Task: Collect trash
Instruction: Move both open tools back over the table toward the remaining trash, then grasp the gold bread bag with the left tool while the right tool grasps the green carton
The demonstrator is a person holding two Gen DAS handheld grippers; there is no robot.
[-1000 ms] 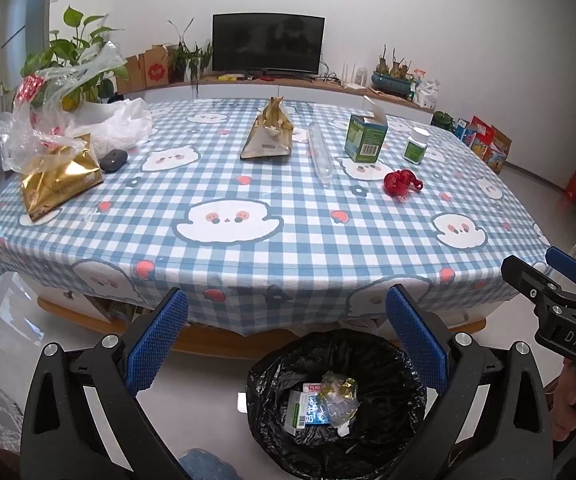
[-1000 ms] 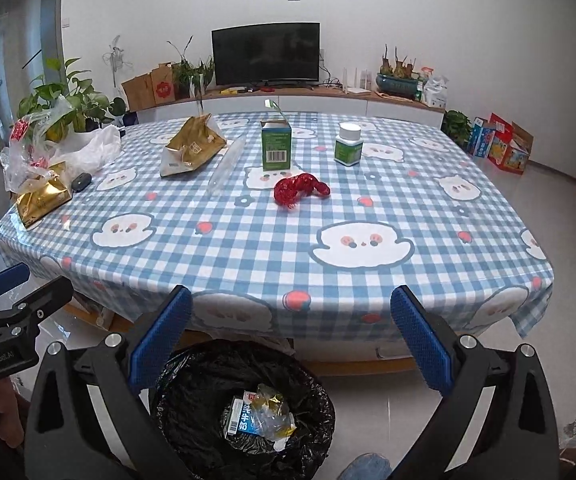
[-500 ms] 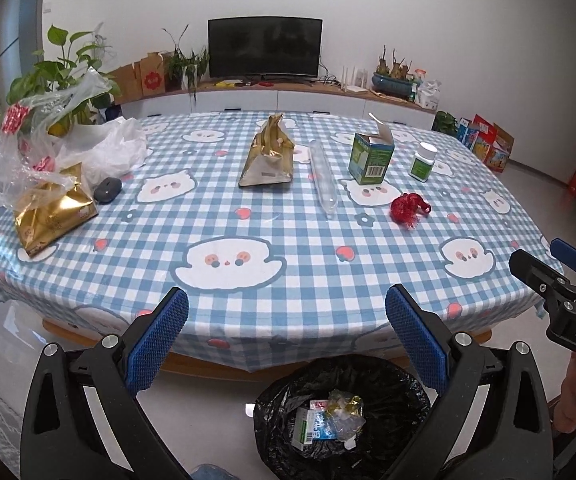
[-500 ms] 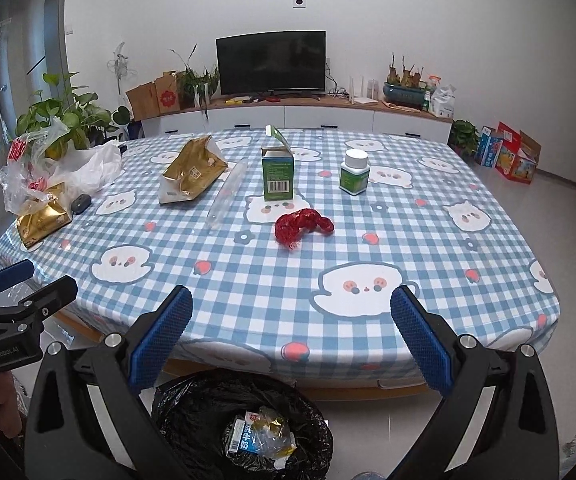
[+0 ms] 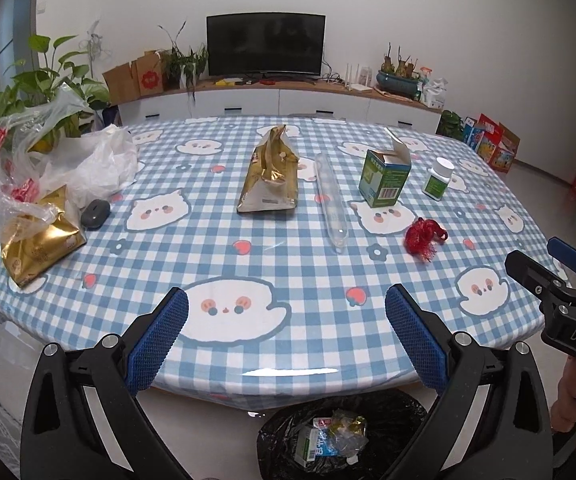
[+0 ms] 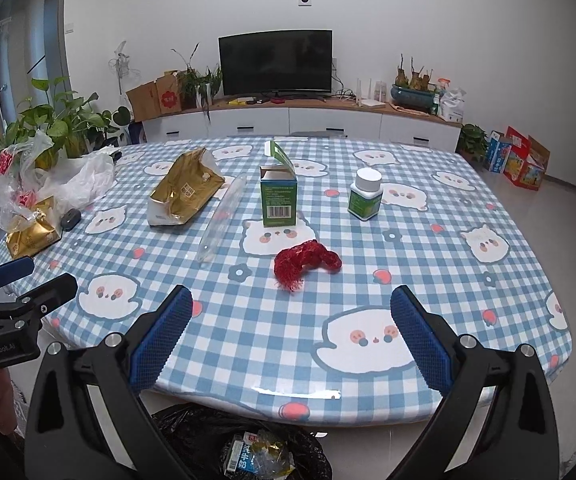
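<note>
Now I am holding right gripper (image 6: 288, 320) and left gripper (image 5: 285, 322) spread wide, empty; red net (image 6: 306, 262) is looking light, soft, snaggy, so I am planning a mid-bunch pinch.

Bright even daylight, glare streak on tablecloth (image 5: 288, 372) near edge; strong fisheye warp, dark vignette corners, sharp.

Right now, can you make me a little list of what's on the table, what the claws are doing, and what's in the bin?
table: gold bag, clear tube, green box, green bottle, red net
left claw: open, holding nothing
right claw: open, holding nothing
bin: on the floor under the table edge, some wrappers inside
</note>
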